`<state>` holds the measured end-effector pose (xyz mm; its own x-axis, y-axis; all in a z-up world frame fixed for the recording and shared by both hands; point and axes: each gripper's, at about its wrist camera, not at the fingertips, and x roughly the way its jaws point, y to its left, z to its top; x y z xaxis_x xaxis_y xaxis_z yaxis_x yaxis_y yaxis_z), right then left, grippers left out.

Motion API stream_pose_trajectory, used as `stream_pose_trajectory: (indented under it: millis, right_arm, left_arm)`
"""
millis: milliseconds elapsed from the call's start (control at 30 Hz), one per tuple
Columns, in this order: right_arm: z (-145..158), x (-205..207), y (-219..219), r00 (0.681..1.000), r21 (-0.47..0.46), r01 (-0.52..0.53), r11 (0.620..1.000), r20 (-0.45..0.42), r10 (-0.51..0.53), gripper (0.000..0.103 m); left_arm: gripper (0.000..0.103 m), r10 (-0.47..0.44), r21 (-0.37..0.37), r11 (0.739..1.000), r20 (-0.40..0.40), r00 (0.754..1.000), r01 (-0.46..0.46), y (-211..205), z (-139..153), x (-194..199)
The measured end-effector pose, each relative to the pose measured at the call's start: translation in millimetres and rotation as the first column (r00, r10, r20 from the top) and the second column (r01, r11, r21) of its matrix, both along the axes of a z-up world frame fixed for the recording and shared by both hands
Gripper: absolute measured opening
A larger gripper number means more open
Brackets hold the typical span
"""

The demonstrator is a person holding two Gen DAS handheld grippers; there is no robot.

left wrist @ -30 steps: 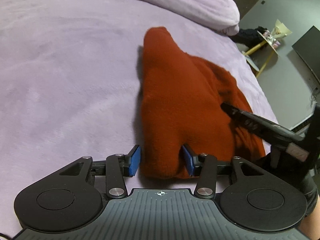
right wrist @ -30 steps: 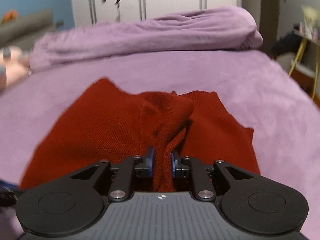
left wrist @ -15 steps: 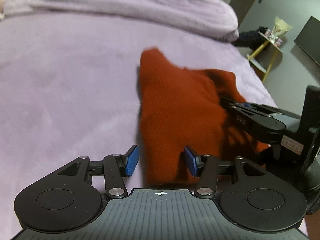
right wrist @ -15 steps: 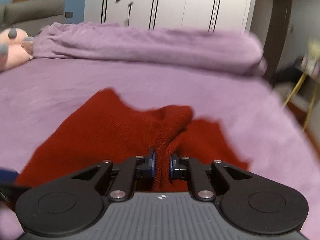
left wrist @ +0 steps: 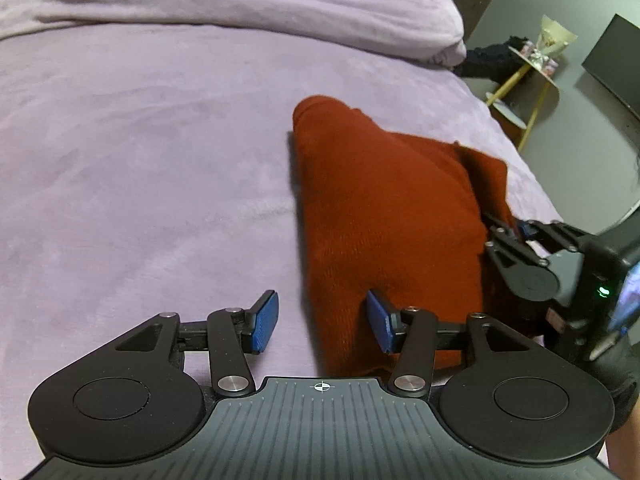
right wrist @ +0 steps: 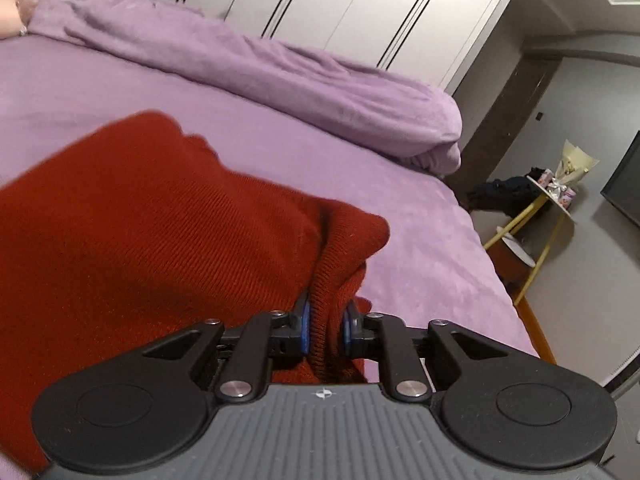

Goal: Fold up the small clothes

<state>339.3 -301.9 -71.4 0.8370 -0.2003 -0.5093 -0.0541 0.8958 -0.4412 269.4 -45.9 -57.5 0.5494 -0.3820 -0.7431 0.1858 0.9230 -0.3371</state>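
The left gripper (left wrist: 322, 322) has its two blue-padded fingers (left wrist: 265, 322) spread wide apart, gripping nothing. The near left edge of a red knit (left wrist: 384, 216) runs between them; whether the right pad touches the cloth cannot be told, and the left pad stands over bare bedding.

The right gripper (right wrist: 325, 330) has its fingers (right wrist: 303, 330) pressed together on a bunched fold of the red knit (right wrist: 160, 236), which rises out of the pinch in a gathered ridge. In the left wrist view the right gripper (left wrist: 506, 232) shows at the right side of the garment, its tips at the cloth's edge, with a gloved hand (left wrist: 616, 364) holding its body.

The knit lies on a purple bed (left wrist: 140, 184), toward the bed's right side. It is partly folded, with a rounded corner pointing away from the cameras and its right part lifted by the pinch.

Across the far end of the bed lies a rumpled purple duvet (right wrist: 280, 68). Behind it stand white wardrobe doors (right wrist: 360, 12). Off the bed's right edge, on a grey floor, is a small yellow-legged side table (right wrist: 548, 208) carrying small items, with a dark heap beside it.
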Motion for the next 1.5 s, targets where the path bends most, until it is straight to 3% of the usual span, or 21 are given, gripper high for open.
stream_pose_trajectory:
  millis: [33, 133, 267, 333, 533, 667, 767, 1033, 1200, 1367, 1500]
  right_arm:
    - [6, -1, -6, 1.000, 0.041, 0.020, 0.999, 0.007, -0.020, 0.027]
    - [32, -8, -33, 0.991, 0.222, 0.118, 0.968, 0.041, -0.130, 0.028]
    - [50, -8, -46, 0.992, 0.419, 0.098, 0.903, 0.027, -0.120, 0.027]
    - [46, 10, -38, 0.998, 0.479, 0.069, 0.875, -0.040, -0.057, 0.011]
    - [31, 73, -25, 0.989, 0.487, 0.096, 0.868, -0.142, -0.030, 0.008]
    - [16, 99, -29, 0.978, 0.463, 0.141, 0.875, -0.200, -0.052, 0.008]
    - [8, 107, -35, 0.977, 0.471, 0.158, 0.868, -0.204, -0.067, 0.010]
    - [-9, 104, -48, 0.990, 0.550, 0.139, 0.823, -0.110, -0.093, 0.012]
    - [9, 74, -40, 0.991, 0.528, 0.123, 0.840, -0.103, -0.081, 0.023]
    - [16, -19, -56, 0.996, 0.586, 0.089, 0.805, -0.063, -0.064, 0.023]
    - [9, -77, -62, 0.996, 0.524, 0.092, 0.847, -0.062, -0.070, 0.031]
  left_arm:
    - [0.054, 0.003, 0.001, 1.000, -0.003, 1.000, -0.003, 2, 1, 1]
    - [0.054, 0.034, 0.014, 0.999, 0.016, 0.999, -0.034, 10, 8, 2]
    - [0.053, 0.081, -0.019, 0.997, 0.013, 0.997, -0.081, 10, 15, 16]
    - [0.053, 0.074, -0.036, 0.997, 0.013, 0.997, -0.073, -1, 18, 26]
    - [0.055, 0.089, 0.044, 0.995, 0.029, 0.996, -0.090, -47, 18, 84]
    - [0.073, 0.088, 0.160, 0.982, 0.068, 0.994, -0.098, -76, 6, 119]
    - [0.077, 0.057, 0.226, 0.971, 0.109, 0.992, -0.080, -87, -6, 132]
    - [0.093, 0.119, 0.192, 0.972, 0.108, 0.987, -0.138, -82, -30, 140]
    - [0.092, 0.092, 0.176, 0.978, 0.110, 0.990, -0.110, -71, -14, 117]
    - [0.090, 0.026, 0.112, 0.993, 0.089, 0.996, -0.036, -45, -4, 46]
    - [0.090, 0.025, 0.063, 0.998, 0.058, 0.998, -0.028, -34, -11, -4]
